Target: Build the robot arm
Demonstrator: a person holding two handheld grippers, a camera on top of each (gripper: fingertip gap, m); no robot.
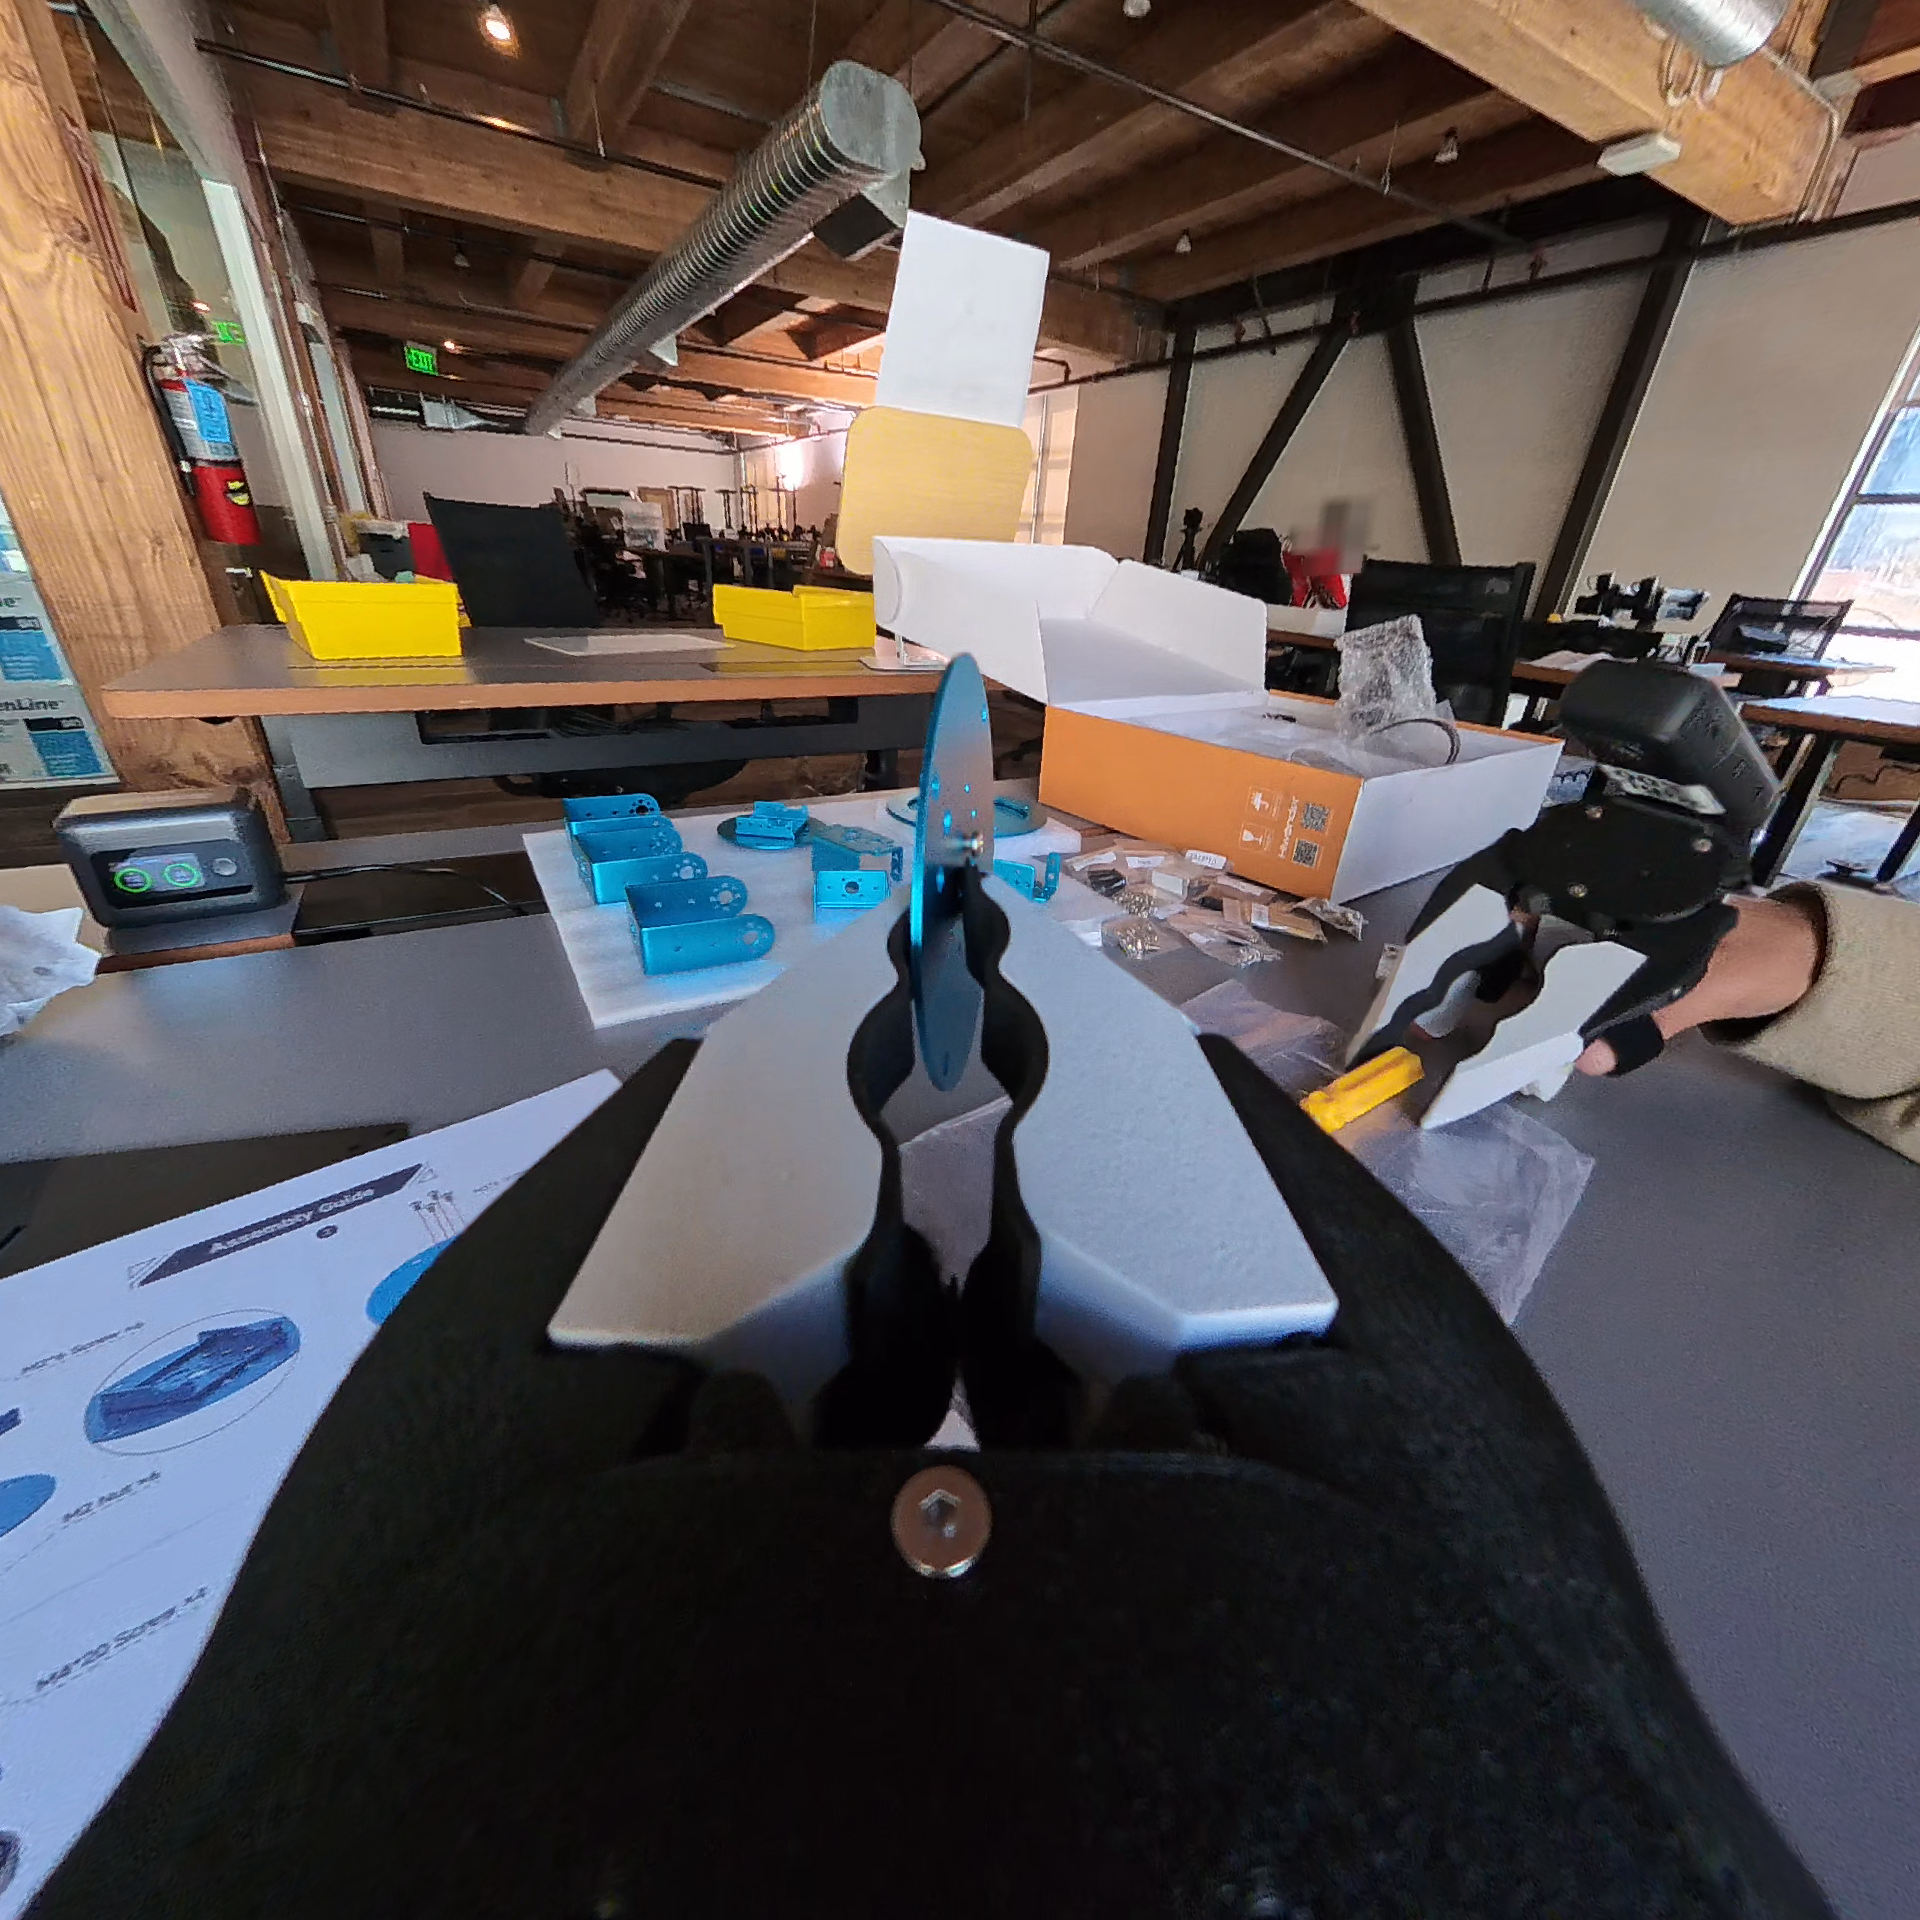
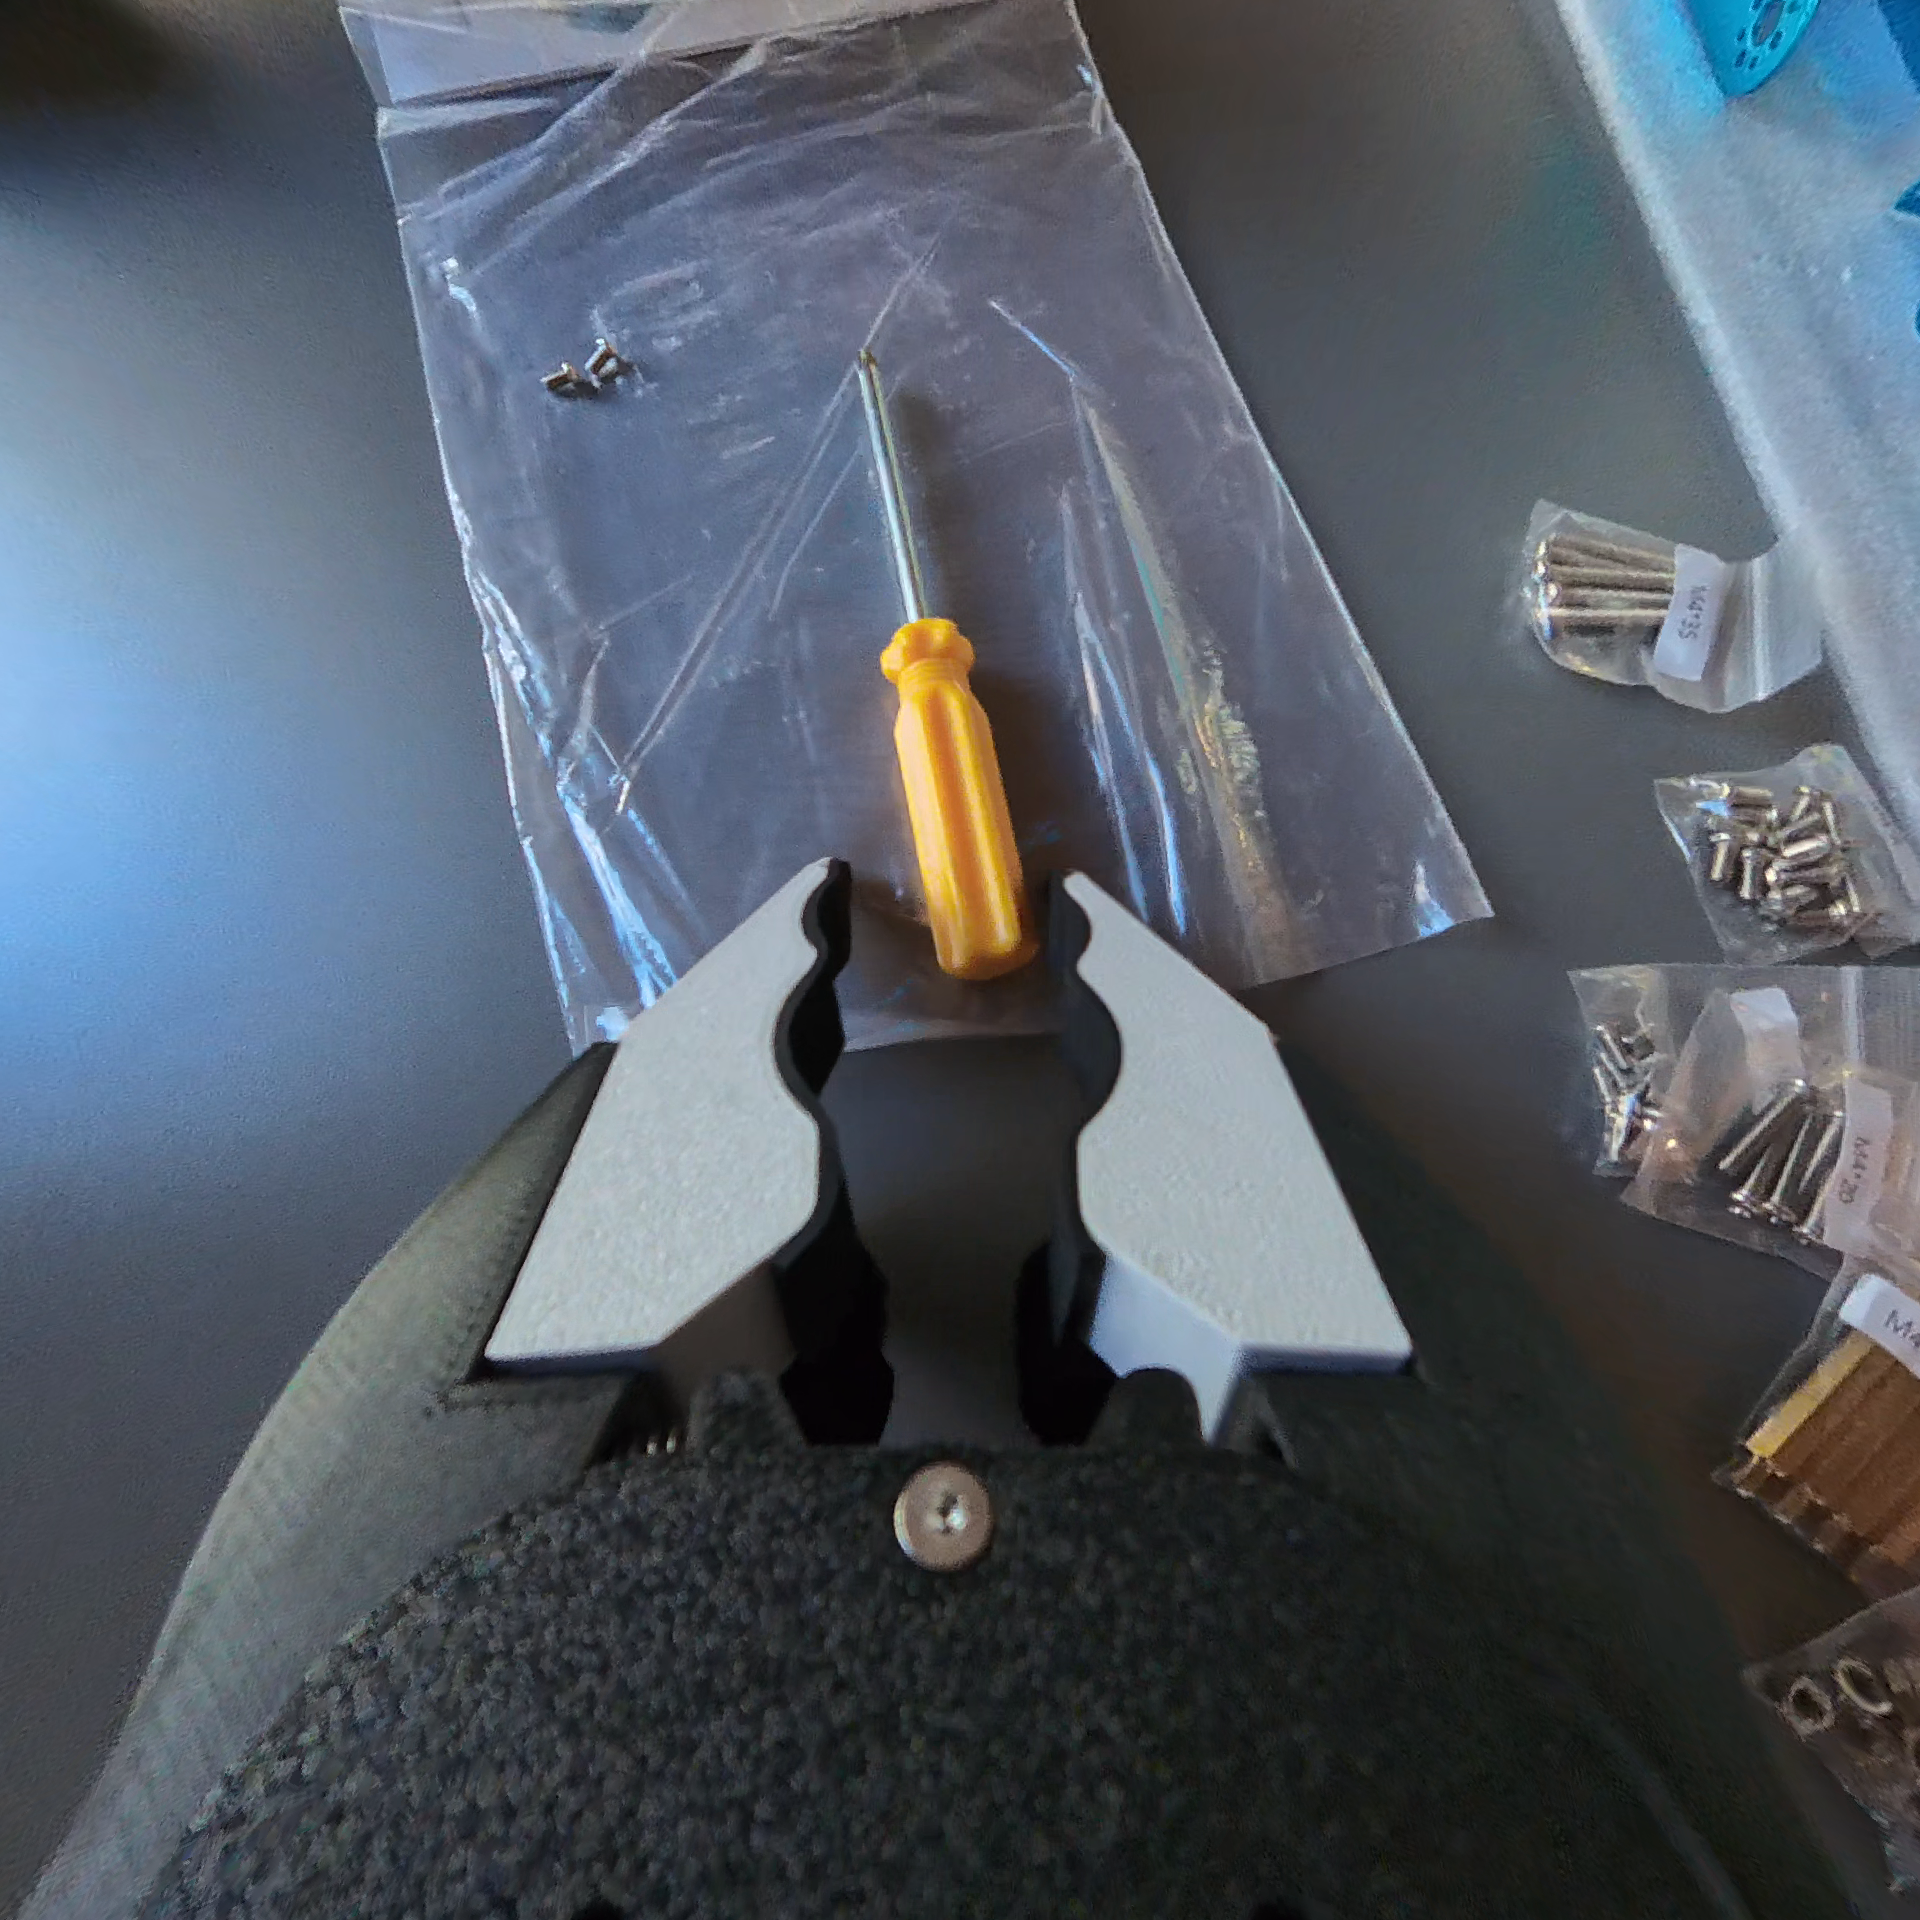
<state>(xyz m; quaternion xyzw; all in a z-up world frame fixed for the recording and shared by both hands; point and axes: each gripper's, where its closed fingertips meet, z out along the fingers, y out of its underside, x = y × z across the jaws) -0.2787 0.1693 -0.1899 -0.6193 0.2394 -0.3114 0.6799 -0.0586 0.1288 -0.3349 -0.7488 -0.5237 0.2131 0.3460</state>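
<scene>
My left gripper point(image 1: 948, 914) is shut on a blue round metal plate point(image 1: 951, 831), held on edge above the grey table point(image 1: 312, 1029); a small screw point(image 1: 971, 847) sticks out of the plate near the fingertips. My right gripper point(image 2: 951, 894) is open, its fingertips on either side of the butt end of a yellow-handled screwdriver point(image 2: 951, 800) that lies on a clear plastic bag point(image 2: 727, 468). Two small loose screws point(image 2: 582, 369) lie on the bag to the left. In the left wrist view the right gripper point(image 1: 1455, 1060) stands over the screwdriver handle point(image 1: 1361, 1081) at the right.
Blue metal brackets point(image 1: 665, 883) lie on white foam point(image 1: 623, 977). An orange and white open box point(image 1: 1288, 790) stands behind. Small bags of screws point(image 2: 1777, 862) and brass spacers point(image 2: 1839, 1455) lie right of the bag. A printed guide sheet point(image 1: 156, 1403) lies at left. Some 25 cm of space lies between my two pairs of fingers.
</scene>
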